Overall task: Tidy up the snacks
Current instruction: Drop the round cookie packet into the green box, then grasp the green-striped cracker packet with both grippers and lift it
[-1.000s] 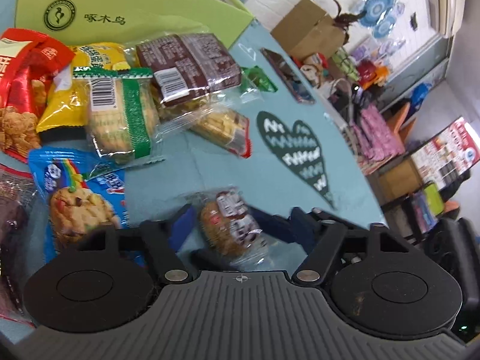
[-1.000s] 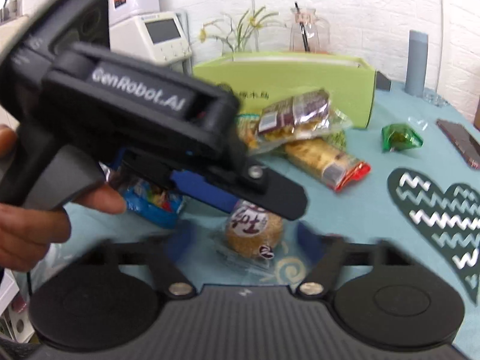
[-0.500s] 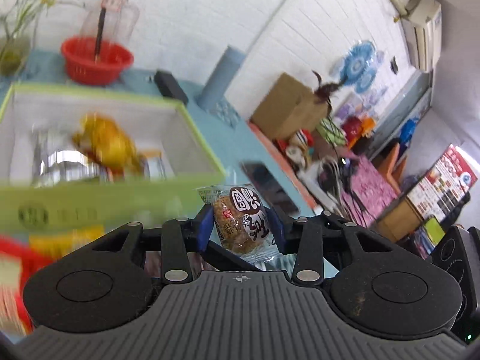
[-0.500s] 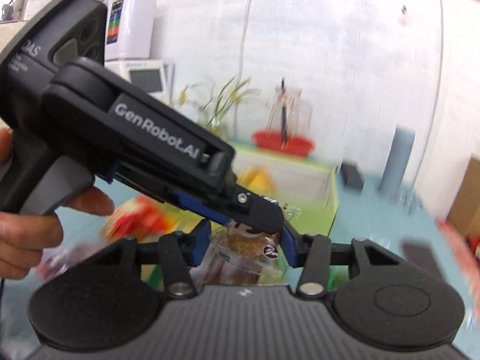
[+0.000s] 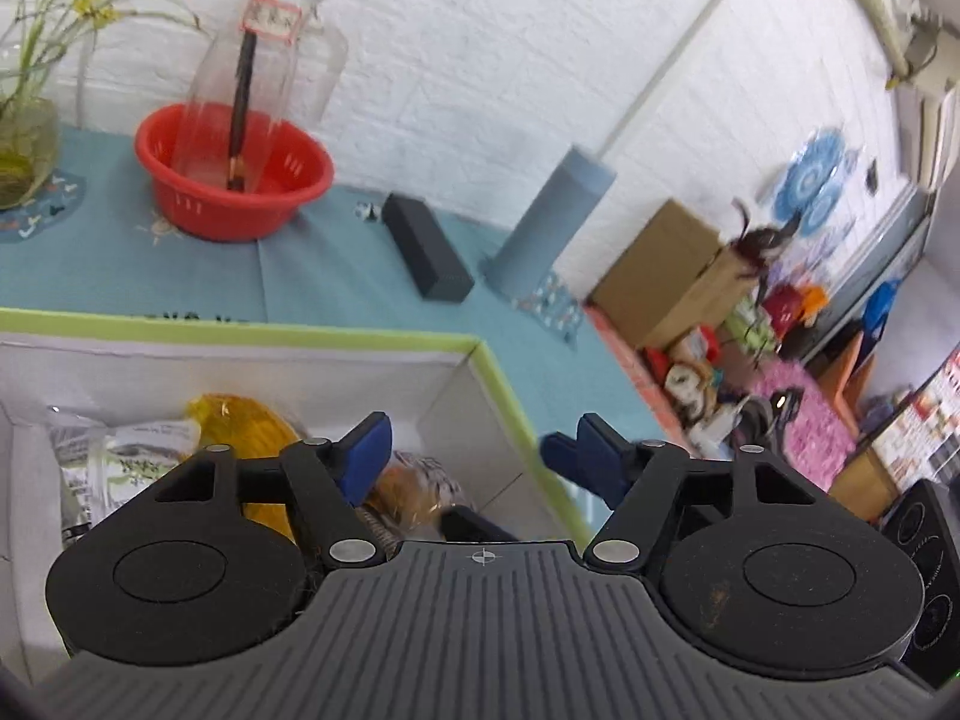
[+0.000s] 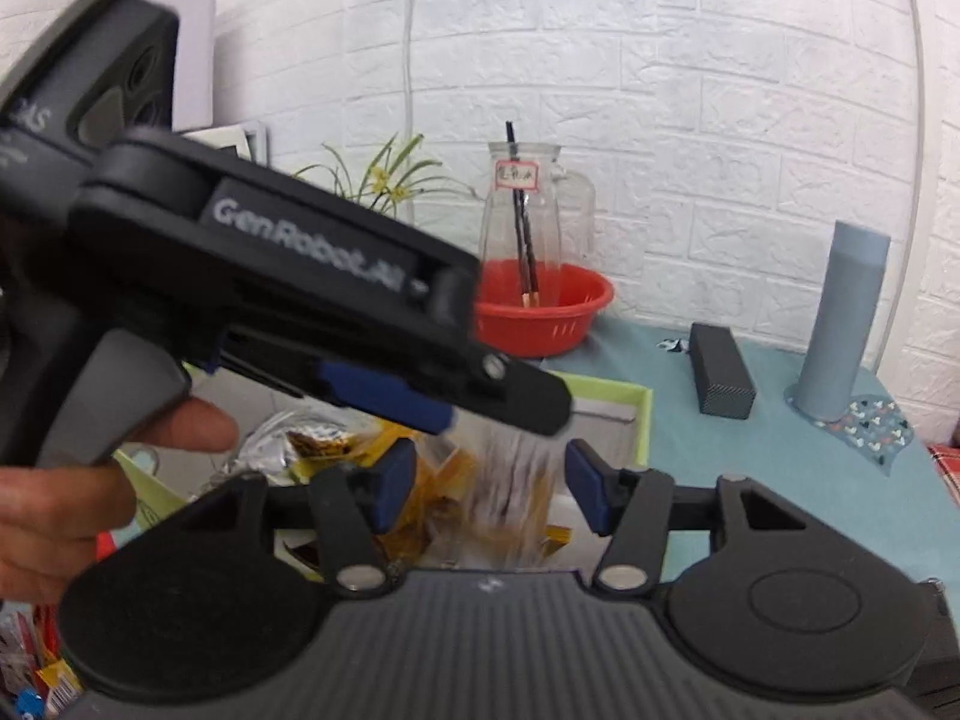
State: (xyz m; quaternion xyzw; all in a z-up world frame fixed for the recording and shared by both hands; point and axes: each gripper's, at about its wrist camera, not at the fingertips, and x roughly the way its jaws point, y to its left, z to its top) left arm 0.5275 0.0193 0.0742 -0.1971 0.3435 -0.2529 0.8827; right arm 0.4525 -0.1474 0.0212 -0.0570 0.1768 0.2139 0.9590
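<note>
— Both snacks left the table? Where now?
— Snack (image 6: pixel 510 492) drops, blurred, into box (image 5: pixel 498 378), at 6 o'clock of basket (image 6: pixel 540 312).
— Grippers?
— Left gripper (image 5: pixel 474 450) and right gripper (image 6: pixel 486 480) are opening, released; nothing pressed.

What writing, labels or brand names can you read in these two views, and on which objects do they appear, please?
"GenRobot.AI": on the side of the left tool, seen in the right wrist view.
"DAS", partly cut off: on that tool's rear housing.
Red-bordered label on the glass pitcher: handwriting too blurred to read.
Print on the green box rim: too small to read.
</note>
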